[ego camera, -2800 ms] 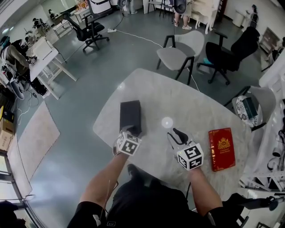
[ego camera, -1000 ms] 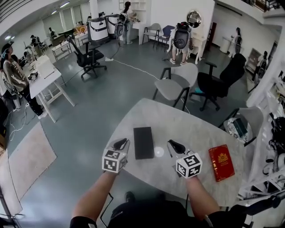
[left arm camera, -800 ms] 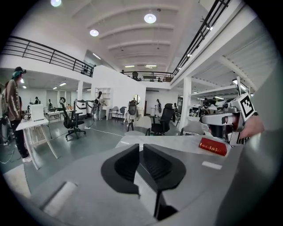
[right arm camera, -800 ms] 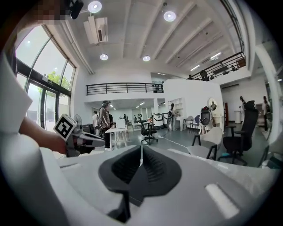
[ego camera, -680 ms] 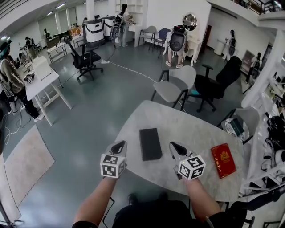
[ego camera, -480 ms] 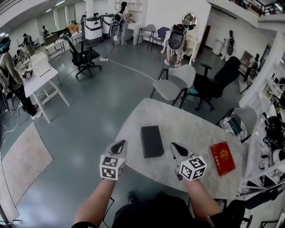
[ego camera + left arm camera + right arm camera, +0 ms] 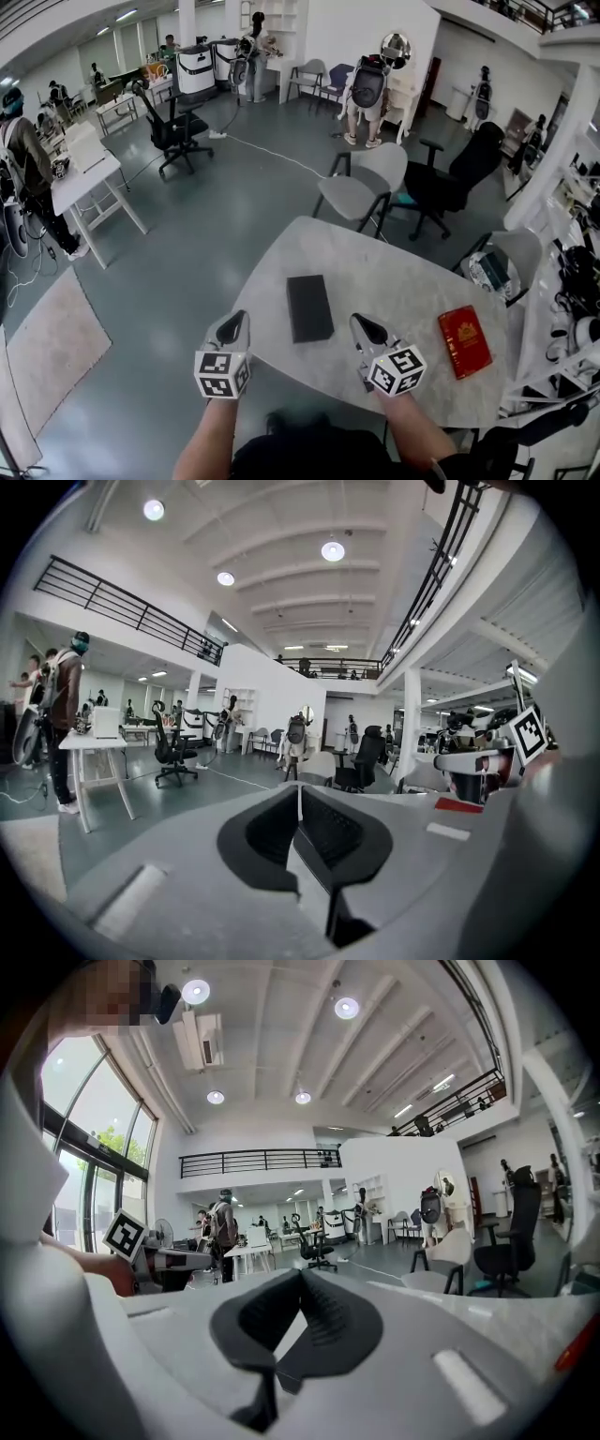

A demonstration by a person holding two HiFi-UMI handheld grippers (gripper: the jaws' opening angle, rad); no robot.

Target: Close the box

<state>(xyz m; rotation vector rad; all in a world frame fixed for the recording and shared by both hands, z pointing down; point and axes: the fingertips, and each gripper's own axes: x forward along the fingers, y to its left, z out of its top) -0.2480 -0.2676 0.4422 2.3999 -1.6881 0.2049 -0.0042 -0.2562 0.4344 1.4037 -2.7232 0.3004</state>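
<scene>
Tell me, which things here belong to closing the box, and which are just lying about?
Job: black box on the table; left gripper, jaws just been closing, nothing between; right gripper, shut, empty.
Lying about: red book; grey chair.

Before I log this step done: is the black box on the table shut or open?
Shut. The black box lies flat on the table as one dark slab, with no lid raised.

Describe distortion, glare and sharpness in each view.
Head view: fisheye curves the room's edges; the light is even, and the dark box and marble table are sharp. Left gripper view: black round vignette, and the ceiling lamp blooms white. Right gripper view: same vignette, and the window at left glares bright.
</scene>
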